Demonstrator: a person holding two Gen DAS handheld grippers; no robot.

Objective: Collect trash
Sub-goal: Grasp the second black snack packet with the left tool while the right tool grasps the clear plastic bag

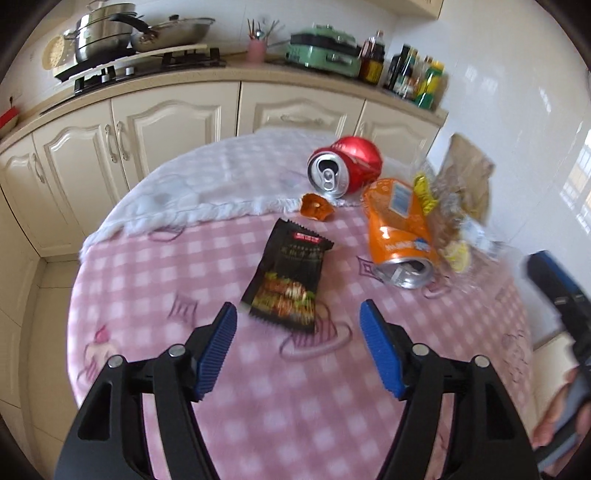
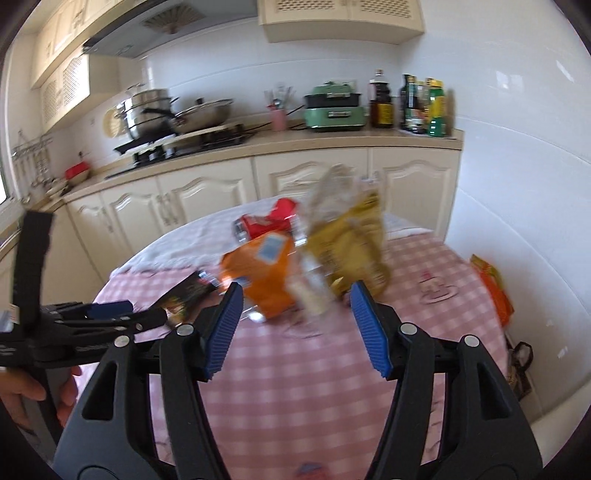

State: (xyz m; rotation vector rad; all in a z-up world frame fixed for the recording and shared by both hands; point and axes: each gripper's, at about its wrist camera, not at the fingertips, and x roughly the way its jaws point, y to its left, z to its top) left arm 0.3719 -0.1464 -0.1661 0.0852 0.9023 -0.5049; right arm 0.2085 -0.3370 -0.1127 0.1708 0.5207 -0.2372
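Note:
On the pink checked tablecloth (image 1: 258,406) lies a black snack wrapper (image 1: 288,273), just ahead of my open left gripper (image 1: 298,306); nothing is between its blue pads. Beyond it are a small orange scrap (image 1: 317,206), a red can (image 1: 347,166) on its side, a crushed orange can (image 1: 399,229) and a clear plastic bag with yellow print (image 1: 450,206). My right gripper (image 2: 296,288) is open and empty, hovering short of the orange can (image 2: 258,273) and the clear bag (image 2: 347,243). The red can (image 2: 266,221) lies behind them and the black wrapper (image 2: 188,291) to their left.
A white cloth (image 1: 207,177) covers the table's far part. Behind stand cream cabinets (image 1: 147,129) and a counter with pots (image 1: 107,33), a green cooker (image 1: 325,51) and bottles (image 1: 417,77). An orange package (image 2: 493,288) and a bag (image 2: 519,365) lie by the white wall at right.

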